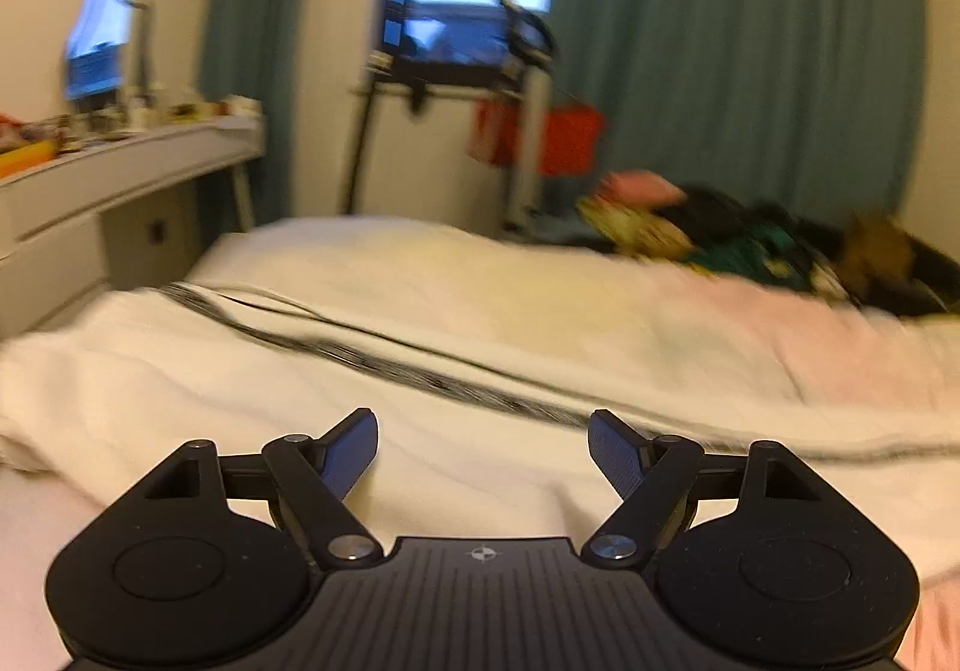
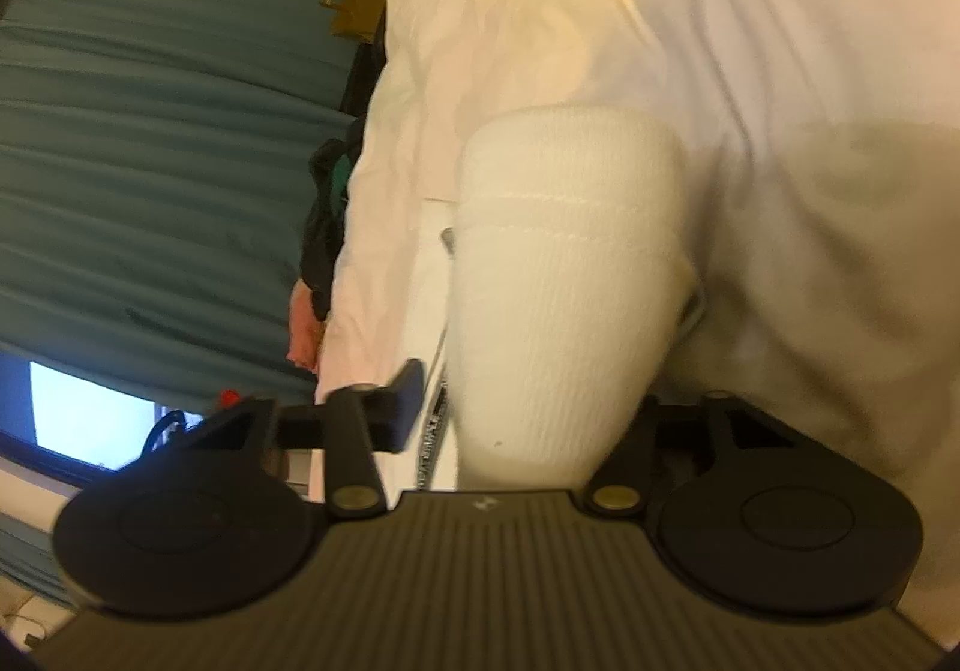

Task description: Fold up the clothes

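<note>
- Our left gripper point(image 1: 483, 446) hovers with its jaws spread wide and nothing between them, above a white garment point(image 1: 288, 389) with a grey-black band, spread on the bed point(image 1: 840, 365).
- A heap of coloured clothes point(image 1: 720, 239) lies at about two o'clock, well apart.
- Our right gripper point(image 2: 528, 401) has a white ribbed fold of cloth point(image 2: 564, 263) between its jaws; the right finger is hidden, so we cannot tell whether it grips.
</note>
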Demonstrator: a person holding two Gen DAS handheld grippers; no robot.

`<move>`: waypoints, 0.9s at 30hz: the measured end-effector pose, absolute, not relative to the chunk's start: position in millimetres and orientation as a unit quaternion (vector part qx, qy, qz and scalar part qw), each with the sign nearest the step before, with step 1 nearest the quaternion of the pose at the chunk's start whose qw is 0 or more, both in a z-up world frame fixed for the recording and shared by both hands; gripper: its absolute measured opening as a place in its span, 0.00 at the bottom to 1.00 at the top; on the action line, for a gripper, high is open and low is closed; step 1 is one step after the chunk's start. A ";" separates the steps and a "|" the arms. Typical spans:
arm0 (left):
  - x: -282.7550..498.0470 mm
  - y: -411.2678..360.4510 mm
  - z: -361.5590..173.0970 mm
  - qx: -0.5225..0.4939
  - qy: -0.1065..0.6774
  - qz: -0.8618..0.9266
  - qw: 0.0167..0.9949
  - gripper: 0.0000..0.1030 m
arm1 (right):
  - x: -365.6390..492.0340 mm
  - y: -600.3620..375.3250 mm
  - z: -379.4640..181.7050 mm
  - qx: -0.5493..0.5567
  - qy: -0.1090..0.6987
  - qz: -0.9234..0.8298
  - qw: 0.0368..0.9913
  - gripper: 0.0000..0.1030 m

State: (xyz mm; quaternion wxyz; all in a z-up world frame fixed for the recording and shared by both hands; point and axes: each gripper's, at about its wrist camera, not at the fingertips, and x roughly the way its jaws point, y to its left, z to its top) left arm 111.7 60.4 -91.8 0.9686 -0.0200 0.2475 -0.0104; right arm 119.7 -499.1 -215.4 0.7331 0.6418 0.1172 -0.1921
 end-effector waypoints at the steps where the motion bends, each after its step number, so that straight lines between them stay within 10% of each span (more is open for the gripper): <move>1: 114.9 50.6 -99.6 -0.009 0.250 -0.020 0.968 0.77 | 118.1 -499.4 -217.5 0.646 0.118 -0.195 0.729 0.32; 13: 142.8 31.3 -141.5 0.037 0.320 -0.025 0.946 0.78 | 125.5 -449.4 -148.3 0.462 0.134 -0.235 0.844 0.15; 27: 125.3 78.8 -86.2 -0.053 0.260 0.004 0.964 0.77 | 140.7 -156.9 -70.8 -0.065 0.093 -0.039 0.993 0.15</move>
